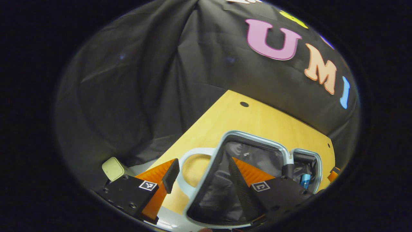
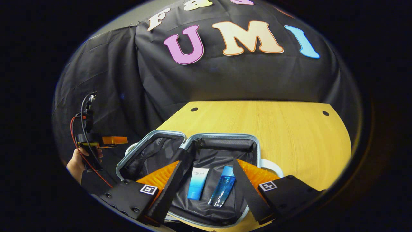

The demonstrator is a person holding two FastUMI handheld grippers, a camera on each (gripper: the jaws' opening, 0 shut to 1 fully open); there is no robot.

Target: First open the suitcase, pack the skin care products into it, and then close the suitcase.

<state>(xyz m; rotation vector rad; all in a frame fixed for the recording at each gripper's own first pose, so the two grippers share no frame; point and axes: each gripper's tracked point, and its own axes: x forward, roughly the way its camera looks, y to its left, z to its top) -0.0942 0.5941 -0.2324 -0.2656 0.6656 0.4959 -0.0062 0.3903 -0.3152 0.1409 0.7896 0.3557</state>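
1. The suitcase [image 2: 193,151] lies open on the wooden counter [image 2: 289,135], its two black-lined halves spread side by side and edged with a pale grey rim.
2. In the right gripper view, a white-and-blue skin care tube [image 2: 197,183] and a blue bottle [image 2: 222,186] lie side by side, slightly apart, on the lining of the nearer half.
3. The right gripper [image 2: 206,190] hangs over that half, pointing down and forward at the two products; its orange-backed fingers [image 2: 170,188] stand wide apart, one on each side of the products, and hold nothing.
4. The left gripper [image 1: 202,180] is low beside the suitcase's other half [image 1: 244,167]. Its fingers [image 1: 170,175] are spread apart and straddle the rim of that half, one outside over the white carry handle [image 1: 190,170], the other inside over the lining. Neither presses on the rim.
5. In the left gripper view, the blue bottle [image 1: 305,180] peeks out in the farther half, at the right.
6. In the right gripper view, a person's hand [image 2: 77,164] grips the left gripper's black body at the far left, red and black cables looping above it.
7. A small cream-coloured box [image 1: 113,168] sits off the counter's edge in the left gripper view.
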